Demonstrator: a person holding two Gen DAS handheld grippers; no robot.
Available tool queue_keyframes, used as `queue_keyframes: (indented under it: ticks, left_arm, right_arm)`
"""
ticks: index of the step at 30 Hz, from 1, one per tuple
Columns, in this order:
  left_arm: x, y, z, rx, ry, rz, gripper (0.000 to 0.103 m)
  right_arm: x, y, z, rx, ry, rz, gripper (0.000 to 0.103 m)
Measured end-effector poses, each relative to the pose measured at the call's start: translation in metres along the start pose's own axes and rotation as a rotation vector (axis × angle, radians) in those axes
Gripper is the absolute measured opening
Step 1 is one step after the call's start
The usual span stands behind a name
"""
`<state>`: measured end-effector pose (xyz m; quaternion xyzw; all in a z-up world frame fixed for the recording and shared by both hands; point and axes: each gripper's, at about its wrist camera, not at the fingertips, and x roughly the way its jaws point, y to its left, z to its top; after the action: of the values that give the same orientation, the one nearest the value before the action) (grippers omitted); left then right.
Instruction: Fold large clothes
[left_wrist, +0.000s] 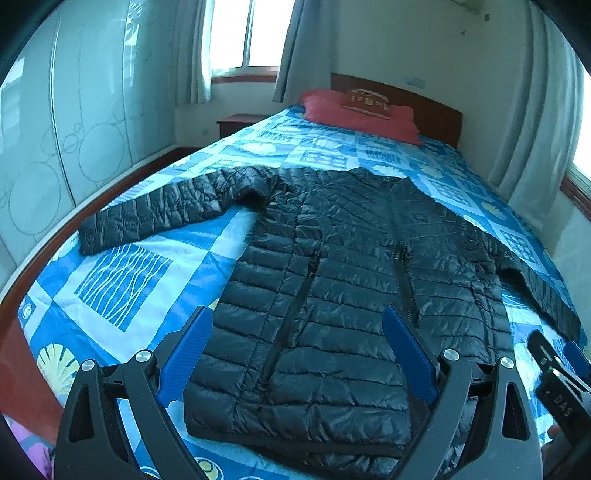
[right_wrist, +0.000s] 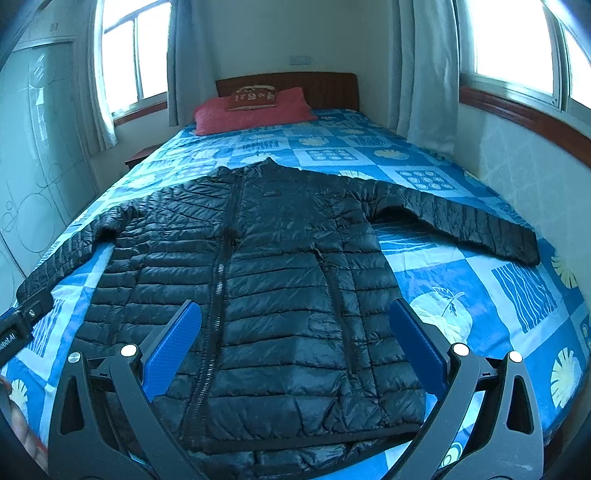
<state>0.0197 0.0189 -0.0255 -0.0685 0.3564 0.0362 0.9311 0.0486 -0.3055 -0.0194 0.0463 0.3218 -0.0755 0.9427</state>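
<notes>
Left wrist view: black quilted puffer jacket (left_wrist: 332, 280) lies flat on the blue patterned bedspread (left_wrist: 122, 280), front up, collar toward the wooden headboard (left_wrist: 432, 114), hem nearest the camera and partly hidden behind the gripper frame. Long axis runs along the bed. One sleeve reaches out to the bed's left edge, the other runs off toward the right edge, cuff cut off behind the right gripper (left_wrist: 565, 373). Left gripper (left_wrist: 295, 350) released, blue fingers spread wide above the hem, grasping nothing.

Right wrist view: right gripper (right_wrist: 295, 343) also released, fingers wide over the hem, empty. Jacket zipper (right_wrist: 221, 280) closed. Bare bedspread between collar and red pillow (right_wrist: 255, 110); left gripper frame only partly visible at left edge
</notes>
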Motion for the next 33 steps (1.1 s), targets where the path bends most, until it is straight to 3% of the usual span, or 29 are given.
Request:
queue_keyframes:
  ticks: [5,9,10,12,14,17,20,24,29,33]
  left_arm:
    - [0.025,0.020,0.005,-0.059,0.029,0.020,0.092]
    - [0.048,0.043,0.011,-0.116,0.043,0.056,0.092]
    - [0.053,0.049,0.012,-0.127,0.045,0.068,0.092]
    - [0.066,0.069,0.015,-0.165,0.048,0.107,0.092]
    - [0.078,0.089,0.016,-0.207,0.057,0.142,0.092]
    - [0.095,0.119,0.016,-0.274,0.071,0.191,0.092]
    - [0.111,0.151,0.011,-0.332,0.076,0.265,0.092]
    - [0.128,0.178,0.003,-0.387,0.096,0.307,0.092]
    - [0.147,0.194,-0.009,-0.460,0.148,0.285,0.092]
    - [0.148,0.195,-0.012,-0.434,0.125,0.281,0.092]
  right_arm:
    - [0.016,-0.022,0.004,0.048,0.024,0.022,0.101]
    - [0.034,-0.062,0.008,0.166,0.039,0.073,0.099]
    - [0.041,-0.082,0.009,0.222,0.045,0.086,0.095]
    - [0.055,-0.115,0.010,0.308,0.066,0.094,0.075]
    - [0.067,-0.153,0.011,0.392,0.062,0.093,0.074]
    - [0.081,-0.219,0.010,0.520,0.028,0.078,0.074]
    - [0.095,-0.304,0.000,0.731,-0.018,0.077,0.074]
    - [0.113,-0.394,-0.020,0.950,-0.100,0.081,0.075]
    - [0.140,-0.451,-0.030,1.087,-0.183,0.093,0.075]
    - [0.158,-0.470,-0.036,1.125,-0.215,0.076,0.073]
